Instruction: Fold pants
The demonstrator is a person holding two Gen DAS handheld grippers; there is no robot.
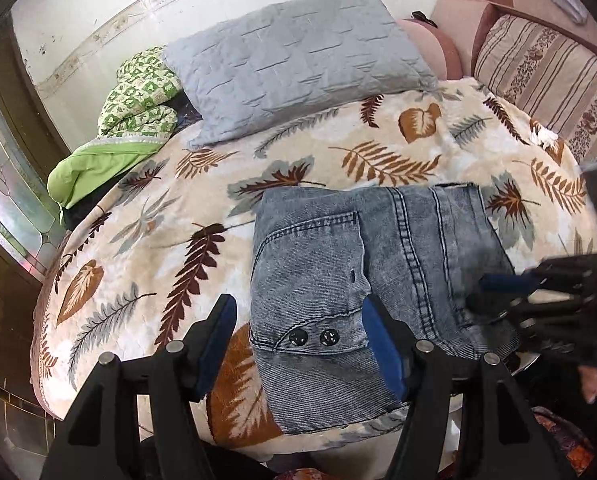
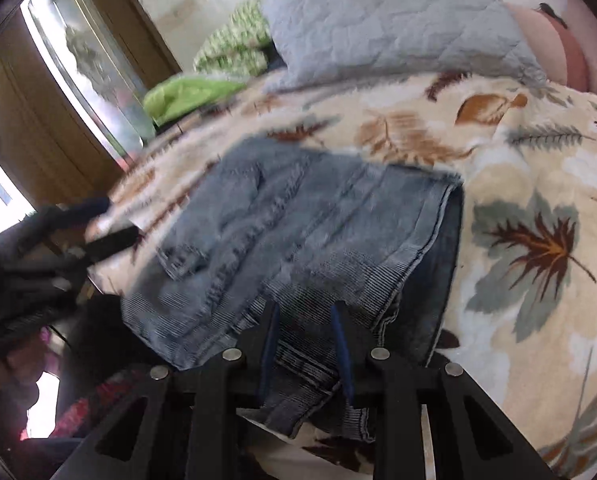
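Grey-blue denim pants [image 1: 362,280] lie folded into a compact stack on the leaf-patterned blanket [image 1: 138,264], waistband with two black buttons toward me. My left gripper [image 1: 298,344] is open and empty, its fingers straddling the left half of the stack's near edge. My right gripper [image 2: 304,350] has its jaws a little apart around the near edge of the pants [image 2: 298,232]; the view is motion-blurred. The right gripper also shows in the left wrist view [image 1: 494,292] over the right side of the stack. The left gripper shows blurred in the right wrist view [image 2: 106,220].
A grey quilted pillow [image 1: 294,64] lies at the back of the bed. A green patterned quilt [image 1: 134,108] is bunched at the back left. A striped cushion [image 1: 550,84] and pink sofa back stand at the right. A glass door [image 1: 2,184] is on the left.
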